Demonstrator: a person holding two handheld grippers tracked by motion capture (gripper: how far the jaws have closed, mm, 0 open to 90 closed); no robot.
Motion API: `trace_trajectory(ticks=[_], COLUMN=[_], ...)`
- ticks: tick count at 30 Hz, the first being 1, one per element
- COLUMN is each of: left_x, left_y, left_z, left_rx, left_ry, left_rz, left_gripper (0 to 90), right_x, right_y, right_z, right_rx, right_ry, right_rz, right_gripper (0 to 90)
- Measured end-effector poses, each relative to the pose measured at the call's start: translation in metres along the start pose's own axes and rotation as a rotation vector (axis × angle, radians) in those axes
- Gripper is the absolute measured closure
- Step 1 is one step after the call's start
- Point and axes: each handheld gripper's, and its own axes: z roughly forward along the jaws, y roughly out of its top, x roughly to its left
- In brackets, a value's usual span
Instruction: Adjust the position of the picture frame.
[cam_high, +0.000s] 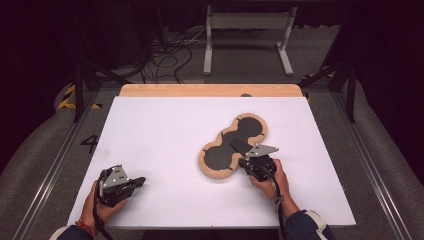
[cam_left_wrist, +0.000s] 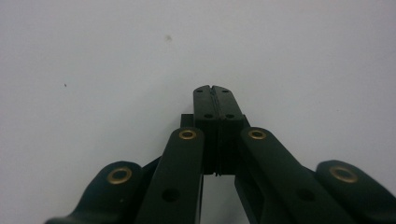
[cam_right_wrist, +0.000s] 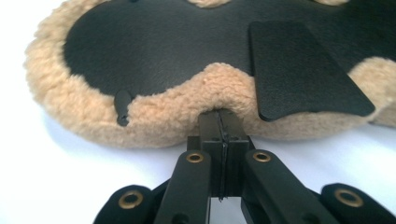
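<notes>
Right gripper (cam_right_wrist: 219, 116): jaws together, tips at the fleece rim of the pad (cam_high: 233, 146), right hand (cam_high: 267, 175) holding it.
Left gripper (cam_left_wrist: 214, 91): jaws together, nothing between, over bare table (cam_high: 160, 130).
Pad: right of table centre, black face up, flap (cam_right_wrist: 299, 70) lying on it.

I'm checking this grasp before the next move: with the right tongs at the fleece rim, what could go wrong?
1. The right tongs look shut at the fleece edge of the fleece-rimmed black piece; whether they hold it is unclear, so a pull might slip off.
2. The left tongs are shut over the bare white table, apart from the piece, so it could drag.
3. The loose black flap may flop.
</notes>
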Motion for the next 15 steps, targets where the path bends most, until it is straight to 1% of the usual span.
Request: trace_trajectory(ticks=[4, 9, 12, 13, 14, 15], left_x=[0.001, 0.002, 0.004, 0.005, 0.006, 0.006], left_y=[0.001, 0.001, 0.002, 0.002, 0.004, 0.004], left_z=[0.001, 0.0, 0.0, 0.0, 0.001, 0.001], left_rx=[0.001, 0.0, -0.002, -0.005, -0.006, -0.006], left_ry=[0.003, 0.008, 0.009, 0.009, 0.011, 0.011], left_rz=[-0.004, -0.011, -0.015, -0.026, -0.028, -0.028], left_gripper=[90.0, 89.9, 89.8, 89.8, 89.8, 89.8], right_x=[0.009, 0.019, 0.025, 0.025, 0.029, 0.029], right_y=[0.005, 0.012, 0.017, 0.017, 0.02, 0.02], right_z=[0.006, 0.017, 0.022, 0.022, 0.024, 0.024], right_rx=[-0.001, 0.001, 0.01, 0.01, 0.013, 0.013], right_ry=[0.012, 0.014, 0.002, 0.002, 0.003, 0.003], right_rz=[-0.003, 0.0, -0.022, -0.022, -0.031, -0.031], right_gripper=[90.0, 90.0, 90.0, 90.0, 90.0, 90.0])
